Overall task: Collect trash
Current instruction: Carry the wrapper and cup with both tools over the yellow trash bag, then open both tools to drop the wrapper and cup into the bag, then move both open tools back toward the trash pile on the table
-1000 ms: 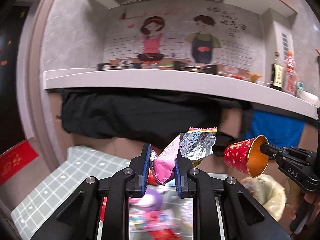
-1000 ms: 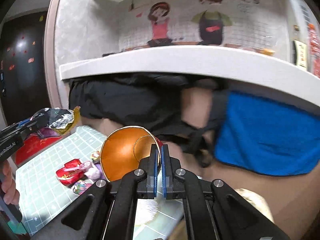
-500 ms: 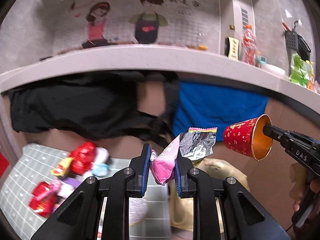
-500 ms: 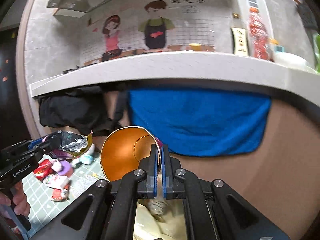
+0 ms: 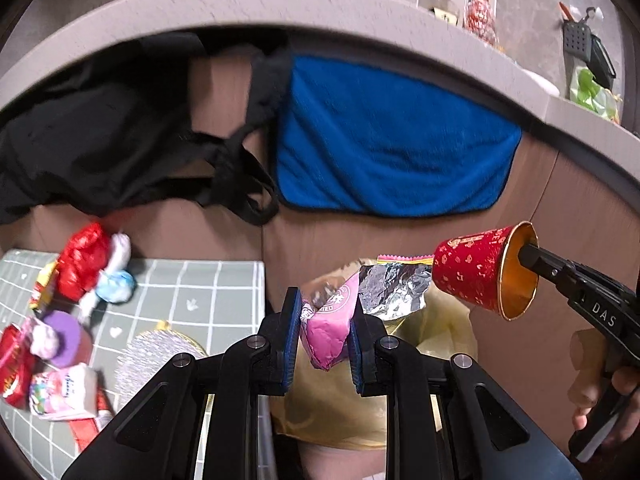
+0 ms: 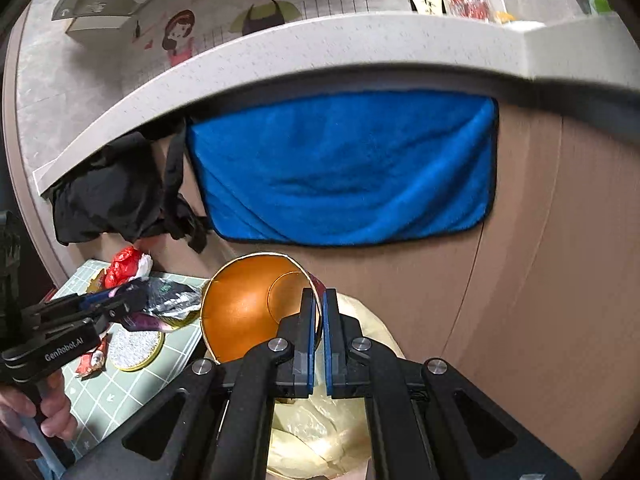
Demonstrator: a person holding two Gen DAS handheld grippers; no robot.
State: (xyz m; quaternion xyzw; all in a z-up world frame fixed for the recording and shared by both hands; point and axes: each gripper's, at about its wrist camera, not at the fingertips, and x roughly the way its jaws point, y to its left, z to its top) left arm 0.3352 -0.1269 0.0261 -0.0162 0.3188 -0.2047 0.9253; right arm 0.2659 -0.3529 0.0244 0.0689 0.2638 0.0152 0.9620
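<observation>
Both grippers now hang over the yellow trash bag [image 5: 436,320], each carrying one piece of trash.

A second ago they were above the checkered surface [image 5: 200,280]; now they are past its edge, so I judge the drop is near. Behind them a blue towel [image 6: 344,172] and black cloth [image 5: 100,140] hang under the counter [image 6: 280,52]. The right gripper [image 6: 319,312] has its fingers clamped on the rim of the red paper cup [image 5: 472,272]. The left gripper [image 5: 325,332] pinches the pink wrapper [image 5: 330,326]. More wrappers [image 5: 84,264], perhaps candy, remain on the surface.
</observation>
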